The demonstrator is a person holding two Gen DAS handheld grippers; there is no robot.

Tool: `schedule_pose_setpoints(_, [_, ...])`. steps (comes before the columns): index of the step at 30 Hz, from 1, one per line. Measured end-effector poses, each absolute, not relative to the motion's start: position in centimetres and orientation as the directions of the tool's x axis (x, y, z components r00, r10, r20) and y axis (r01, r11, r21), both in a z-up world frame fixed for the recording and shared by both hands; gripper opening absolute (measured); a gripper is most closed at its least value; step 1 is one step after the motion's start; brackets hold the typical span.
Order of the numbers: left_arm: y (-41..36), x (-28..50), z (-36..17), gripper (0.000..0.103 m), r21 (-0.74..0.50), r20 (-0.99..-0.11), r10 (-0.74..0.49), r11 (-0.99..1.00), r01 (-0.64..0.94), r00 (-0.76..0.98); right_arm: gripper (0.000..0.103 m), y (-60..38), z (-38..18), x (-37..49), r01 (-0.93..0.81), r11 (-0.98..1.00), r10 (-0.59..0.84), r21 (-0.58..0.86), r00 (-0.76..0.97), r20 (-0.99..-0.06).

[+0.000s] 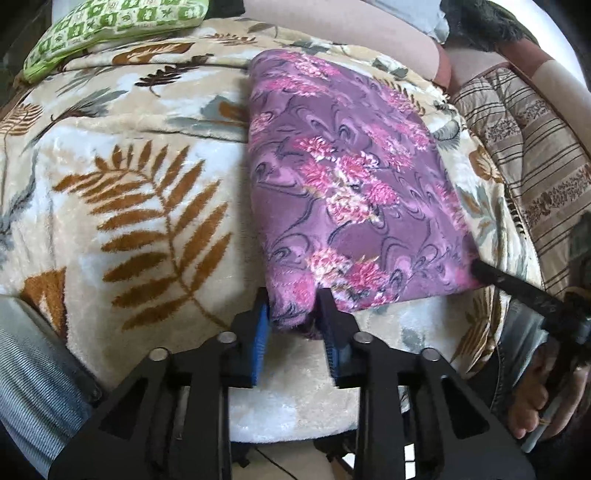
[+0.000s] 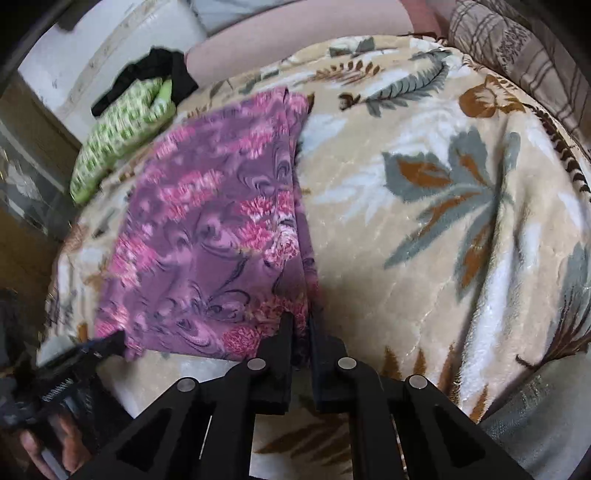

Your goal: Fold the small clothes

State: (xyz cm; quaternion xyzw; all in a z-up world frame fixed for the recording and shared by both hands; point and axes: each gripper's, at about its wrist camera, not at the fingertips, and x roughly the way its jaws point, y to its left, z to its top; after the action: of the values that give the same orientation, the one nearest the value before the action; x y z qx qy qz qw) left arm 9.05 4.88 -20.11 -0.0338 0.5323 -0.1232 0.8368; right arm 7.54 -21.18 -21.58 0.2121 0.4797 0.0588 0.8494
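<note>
A purple cloth (image 1: pixel 351 177) with pink flowers lies folded in a long rectangle on a beige leaf-print blanket (image 1: pixel 147 184). My left gripper (image 1: pixel 293 314) straddles its near left corner. The bunched corner sits between the blue pads (image 1: pixel 261 325), which stand apart and do not squeeze it. At the near right corner, my right gripper (image 1: pixel 480 267) pinches the cloth's edge. In the right wrist view the right gripper (image 2: pixel 300 325) is shut on the layered edge of the cloth (image 2: pixel 207 229). The left gripper (image 2: pixel 120 339) shows blurred at the other corner.
A green patterned pillow (image 1: pixel 110 29) lies at the far end of the blanket (image 2: pixel 424 221), with a black garment (image 2: pixel 155 70) behind it. A striped cushion (image 1: pixel 528 155) borders the right side. A person's hand (image 1: pixel 535 398) holds the right gripper.
</note>
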Motion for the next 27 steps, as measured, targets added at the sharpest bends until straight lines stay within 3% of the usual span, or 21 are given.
schedule_pose_setpoints(1, [5.0, 9.0, -20.1, 0.041, -0.174, -0.887, -0.225, 0.972, 0.160, 0.402, 0.006, -21.6, -21.1, 7.2, 0.097, 0.887, 0.328, 0.450, 0.553, -0.766])
schedule_pose_setpoints(5, [4.7, 8.1, -19.2, 0.041, -0.118, -0.876, -0.176, 0.981, 0.155, 0.450, 0.012, -22.5, -19.8, 6.2, 0.099, 0.863, 0.344, 0.495, 0.601, -0.721])
schedule_pose_setpoints(6, [4.4, 7.6, -18.7, 0.041, -0.078, -0.867, -0.147, 0.984, 0.161, 0.477, 0.021, -22.5, -19.5, 6.0, 0.099, 0.859, 0.349, 0.503, 0.607, -0.714])
schedule_pose_setpoints(7, [4.2, 7.4, -18.5, 0.041, -0.051, -0.861, -0.126, 0.985, 0.162, 0.493, 0.041, -22.4, -19.3, 5.8, 0.100, 0.858, 0.347, 0.503, 0.609, -0.713])
schedule_pose_setpoints(8, [3.9, 7.1, -18.1, 0.041, -0.024, -0.854, -0.106, 0.986, 0.164, 0.509, 0.053, -22.3, -19.0, 5.4, 0.102, 0.865, 0.331, 0.491, 0.619, -0.712])
schedule_pose_setpoints(9, [3.8, 6.8, -17.8, 0.041, -0.006, -0.848, -0.091, 0.987, 0.162, 0.522, 0.063, -22.2, -18.7, 5.0, 0.104, 0.875, 0.309, 0.473, 0.631, -0.711])
schedule_pose_setpoints(10, [3.6, 6.6, -17.3, 0.041, 0.012, -0.839, -0.073, 0.988, 0.152, 0.539, 0.066, -22.0, -18.2, 4.8, 0.102, 0.885, 0.290, 0.455, 0.643, -0.709])
schedule_pose_setpoints(16, [2.6, 5.9, -15.1, 0.059, 0.092, -0.793, -0.011, 0.986, 0.137, 0.609, 0.069, -21.2, -16.2, 3.3, 0.090, 0.902, 0.265, 0.423, 0.658, -0.705])
schedule_pose_setpoints(24, [2.7, 5.1, -10.8, 0.060, 0.089, -0.747, 0.025, 0.994, 0.063, 0.664, 0.069, -19.5, -11.6, 1.7, 0.069, 0.928, 0.212, 0.366, 0.709, -0.672])
schedule_pose_setpoints(27, [2.5, 4.5, -9.1, 0.060, 0.089, -0.746, 0.036, 0.995, 0.045, 0.664, 0.069, -18.9, -10.0, 1.7, 0.078, 0.947, 0.184, 0.313, 0.666, -0.723])
